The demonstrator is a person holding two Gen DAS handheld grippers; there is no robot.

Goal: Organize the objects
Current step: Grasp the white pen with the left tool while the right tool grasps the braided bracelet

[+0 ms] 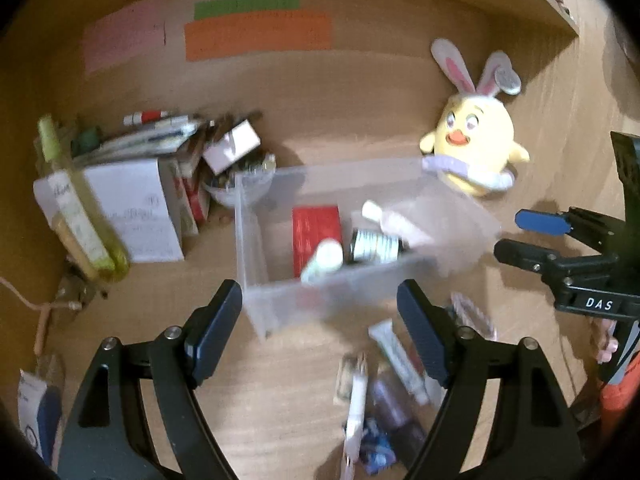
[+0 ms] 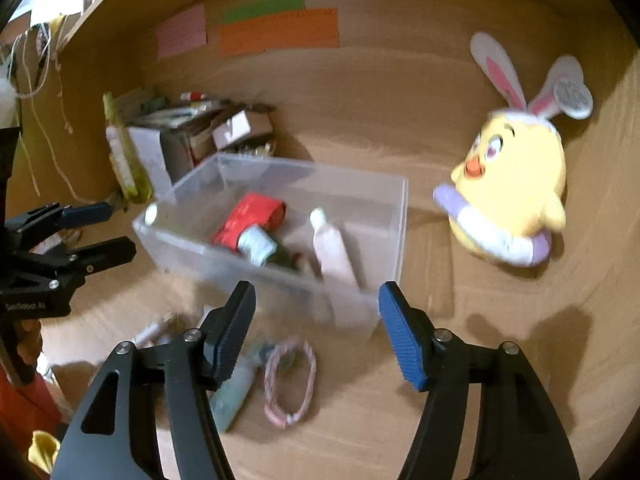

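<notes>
Flanking the clear bin (image 1: 256, 240), both grippers' fingers (image 1: 216, 320) gape empty.

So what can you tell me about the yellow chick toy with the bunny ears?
The yellow plush chick with white-and-pink bunny ears looks soft and round, with big eyes, an orange beak and stubby wings. A round grey tag hangs on one ear. A lilac-and-white ring wraps its bottom. It sits leaning on the brown wooden desk, beside the clear plastic bin. Neither gripper touches it.

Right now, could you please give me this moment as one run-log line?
left gripper: open, empty | right gripper: open, empty | clear bin: holds red box, tubes | loose items remain on desk
</notes>
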